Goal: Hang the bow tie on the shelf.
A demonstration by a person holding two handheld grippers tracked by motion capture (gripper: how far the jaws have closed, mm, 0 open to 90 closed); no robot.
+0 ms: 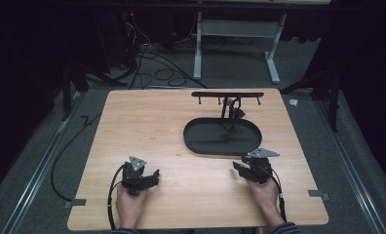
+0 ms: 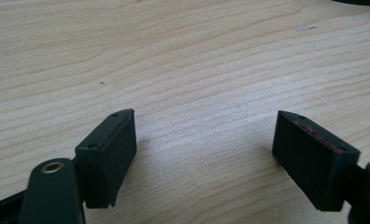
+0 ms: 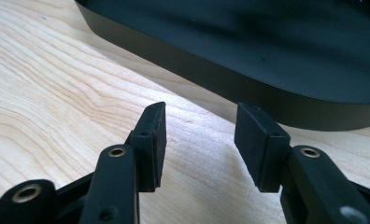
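Left hand-held gripper (image 1: 151,178) sits low over the bare wood at the near-left of the tabletop (image 1: 147,122), jaws spread wide with nothing between them, well apart from anything worth grabbing. In its own view there's just wood grain between the pads.

Moving right, the black oval tray (image 1: 193,139) lies flat toward the middle-right, and behind it stands a dark rack with a top bar (image 1: 227,94) and little hooks. Something small and dark hangs or leans by the rack over the tray's far end; too small to tell what it is.

Right hand-held gripper (image 1: 241,168) is just beside the tray's near rim, jaws partly apart and empty, pointing straight at the tray wall (image 3: 248,88).

My guess on handling: the tray looks like thin, stiff plastic or metal, light, smooth and a bit slippery. The low upright wall is the obvious place to pinch, one pad inside and one outside. Grabbed at one end only, it'll probably want to tilt, so a firm squeeze near the middle of the long side seems safer.
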